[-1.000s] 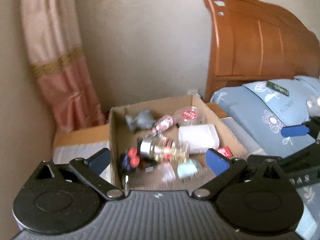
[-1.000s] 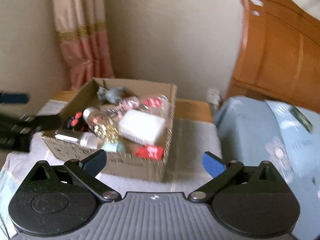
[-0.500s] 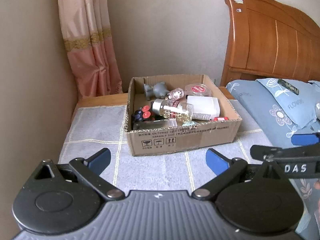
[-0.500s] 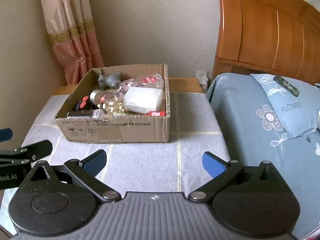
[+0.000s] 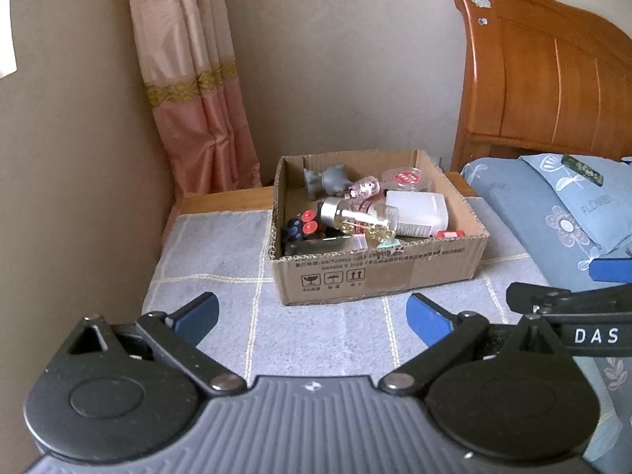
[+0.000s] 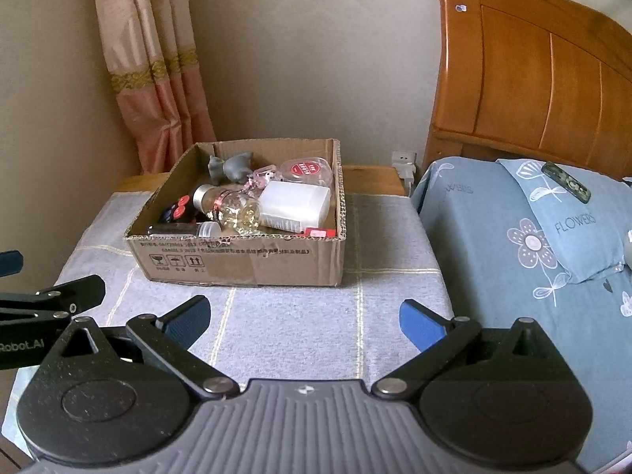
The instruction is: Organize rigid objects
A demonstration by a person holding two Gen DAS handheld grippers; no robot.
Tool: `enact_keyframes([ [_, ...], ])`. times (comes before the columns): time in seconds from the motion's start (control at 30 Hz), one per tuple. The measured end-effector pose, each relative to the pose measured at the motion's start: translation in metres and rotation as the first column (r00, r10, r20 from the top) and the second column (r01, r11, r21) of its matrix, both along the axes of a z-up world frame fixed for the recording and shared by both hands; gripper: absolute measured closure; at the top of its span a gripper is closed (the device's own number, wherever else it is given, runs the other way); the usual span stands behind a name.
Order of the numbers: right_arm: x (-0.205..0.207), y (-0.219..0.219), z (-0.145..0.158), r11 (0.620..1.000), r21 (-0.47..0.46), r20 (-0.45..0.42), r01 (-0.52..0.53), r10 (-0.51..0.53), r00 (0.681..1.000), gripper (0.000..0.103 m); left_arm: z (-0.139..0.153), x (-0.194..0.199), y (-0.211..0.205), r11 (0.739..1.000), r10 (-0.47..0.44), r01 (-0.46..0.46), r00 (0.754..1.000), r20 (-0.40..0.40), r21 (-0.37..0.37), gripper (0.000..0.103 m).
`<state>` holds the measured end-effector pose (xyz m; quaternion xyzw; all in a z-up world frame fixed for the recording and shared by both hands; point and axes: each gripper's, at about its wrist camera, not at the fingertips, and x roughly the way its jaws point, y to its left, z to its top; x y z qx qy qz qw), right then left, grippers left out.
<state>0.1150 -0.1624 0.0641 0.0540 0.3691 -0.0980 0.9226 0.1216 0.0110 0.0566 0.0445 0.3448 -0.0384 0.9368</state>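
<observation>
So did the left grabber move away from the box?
Yes. The left gripper backed away: the cardboard box sat right under its fingers a second ago; now grey cloth shows between them.

one cardboard box (image 5: 375, 276), two tongs (image 5: 312, 316)

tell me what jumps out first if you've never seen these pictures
An open brown cardboard box crammed with small items sits mid-table on a grey checked cloth; a clear glass bottle with a silver cap lies on its side beside a white plastic container. To the right, an orange wooden headboard rises over a blue flowered pillow. Both grippers hang open in front.
</observation>
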Motion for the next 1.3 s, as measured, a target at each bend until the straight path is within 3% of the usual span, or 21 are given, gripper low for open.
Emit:
enact_keyframes([
  [1.3,-0.0014,-0.0014,0.0047,1.000,-0.005,0.015,-0.008,0.008,1.000,0.000,-0.0010,0.0009,-0.0007,1.000,0.009,-0.009,1.000,-0.010,0.015,0.002],
])
